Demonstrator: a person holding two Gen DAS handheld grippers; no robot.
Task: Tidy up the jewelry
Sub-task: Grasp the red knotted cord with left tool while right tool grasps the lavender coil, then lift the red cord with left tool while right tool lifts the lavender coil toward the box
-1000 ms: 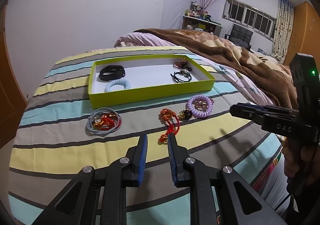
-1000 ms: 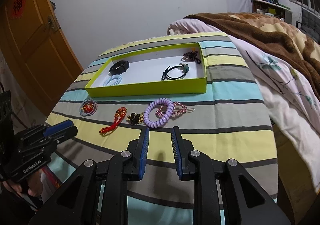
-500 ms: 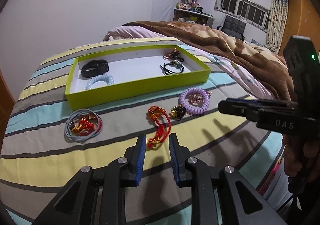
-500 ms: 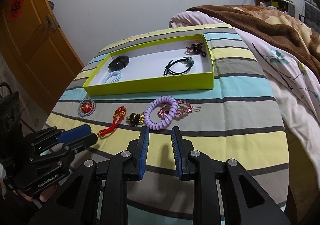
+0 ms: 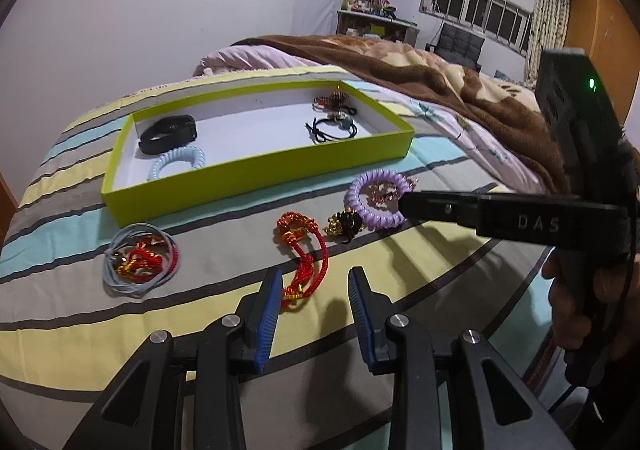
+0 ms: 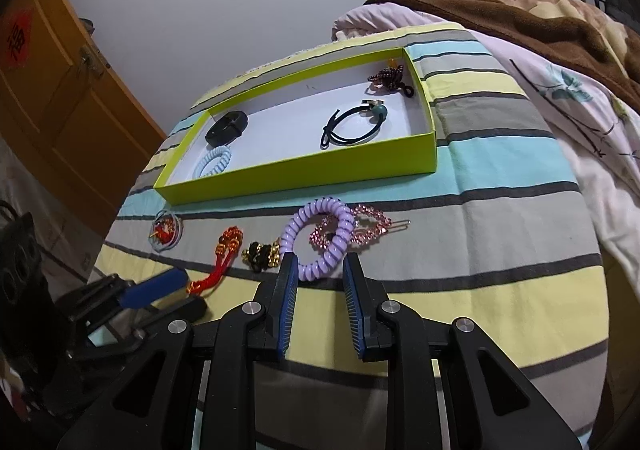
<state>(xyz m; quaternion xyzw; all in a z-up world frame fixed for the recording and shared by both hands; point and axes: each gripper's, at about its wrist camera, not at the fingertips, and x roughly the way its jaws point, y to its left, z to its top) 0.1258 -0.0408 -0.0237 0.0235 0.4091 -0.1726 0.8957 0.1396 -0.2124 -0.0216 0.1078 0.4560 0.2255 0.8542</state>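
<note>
Since the red braided cord bracelet with gold beads point(image 5: 301, 250) lies limp on the striped bedspread point(image 5: 224, 270) before the left gripper point(image 5: 312, 282), whose jaws have just been opening wide and empty, it looks light and floppy; pinch its knotted cord.

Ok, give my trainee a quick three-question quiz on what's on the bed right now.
1. True or false: the lime-green tray already holds a black band.
2. Which piece lies between the left tongs? A) purple coil tie B) red knotted cord C) pink hair clip
3. What colour is the coil hair tie lying in front of the right tongs?

Key: 1 true. 2 B, the red knotted cord; the tongs have just been opening, pads not pressing it. 3 purple.
</note>
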